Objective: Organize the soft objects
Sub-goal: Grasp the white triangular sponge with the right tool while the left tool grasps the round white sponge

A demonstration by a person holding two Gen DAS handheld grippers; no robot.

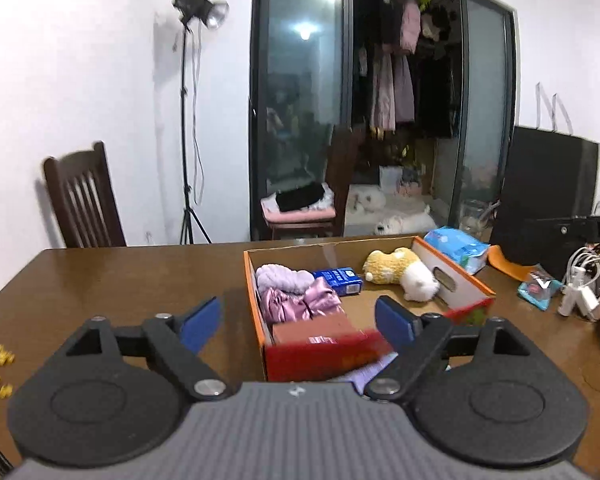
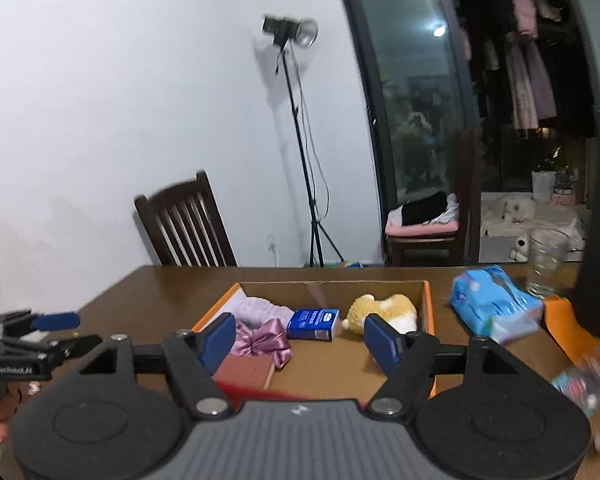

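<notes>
Plush dog point(image 1: 402, 274), yellow and white, seen lying in the cardboard box point(image 1: 260, 312) on the table point(image 1: 120, 280), right of blue carton point(image 1: 338, 280) and pink satin cloth point(image 1: 296, 304). Left gripper point(image 1: 298, 322) held apart, empty, above the box.

From right wrist: plush dog point(image 2: 382, 312) again inside the box point(image 2: 428, 300). Right gripper point(image 2: 300, 344) also spread wide, gripping nothing. Blue tissue pack point(image 2: 492, 306) outside, right of box.

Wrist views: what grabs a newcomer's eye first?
The open cardboard box mid-table: a yellow-and-white plush toy at its far right, a blue carton in the middle, a lilac fluffy item and pink satin scrunchie on the left. Both grippers, left gripper and right gripper, hover open and empty. A blue tissue pack lies outside, to the right.
</notes>
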